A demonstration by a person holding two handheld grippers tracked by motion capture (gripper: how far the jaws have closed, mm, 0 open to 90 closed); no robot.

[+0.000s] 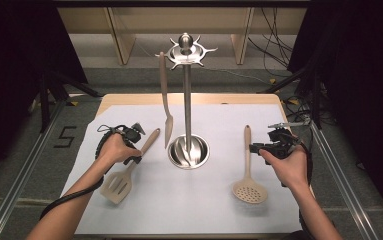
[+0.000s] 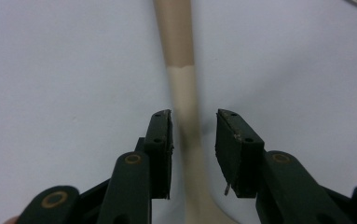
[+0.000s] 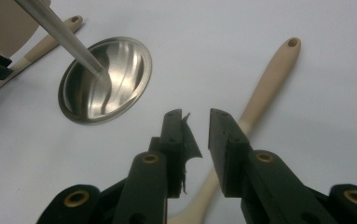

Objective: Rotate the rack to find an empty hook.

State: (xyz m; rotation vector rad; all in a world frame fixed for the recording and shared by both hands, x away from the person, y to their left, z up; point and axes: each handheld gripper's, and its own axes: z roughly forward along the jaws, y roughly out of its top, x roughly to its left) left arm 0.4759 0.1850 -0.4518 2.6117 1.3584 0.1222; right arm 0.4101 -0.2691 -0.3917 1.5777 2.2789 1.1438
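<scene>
From the high view, looks like the job is hanging kitchen tools on the stand (image 1: 187, 107), and it's maybe a third done: one turner (image 1: 165, 102) already hangs from a hook on the crown at the top, while the slotted spatula (image 1: 127, 170) and the skimmer (image 1: 248, 170) both lie flat on the table. The left gripper (image 1: 138, 136) sits right at the spatula's handle, the spatula's head back toward the person from it; the right gripper (image 1: 257, 148) hovers just beside the skimmer's handle, the stand's dish-shaped base off to its inner side. So two pickups and two hangings are left, I'd say. In the left gripper view, the jaws are partway open and straddle the spatula handle (image 2: 185, 107), with a gap on both sides, so no squeeze yet; the handle runs straight ahead away from the gripper. In the right gripper view, the jaws stand fairly narrow with nothing between them, the skimmer handle (image 3: 269, 79) lies under and just past them on the right, and the stand's base (image 3: 105, 80) is ahead to the left. The surface is a white sheet (image 1: 179, 200) over a wooden table (image 1: 189, 98), flat and uncluttered. Around it: grey carpet, metal rails along both sides, dark curtains, some cables at the back right.
</scene>
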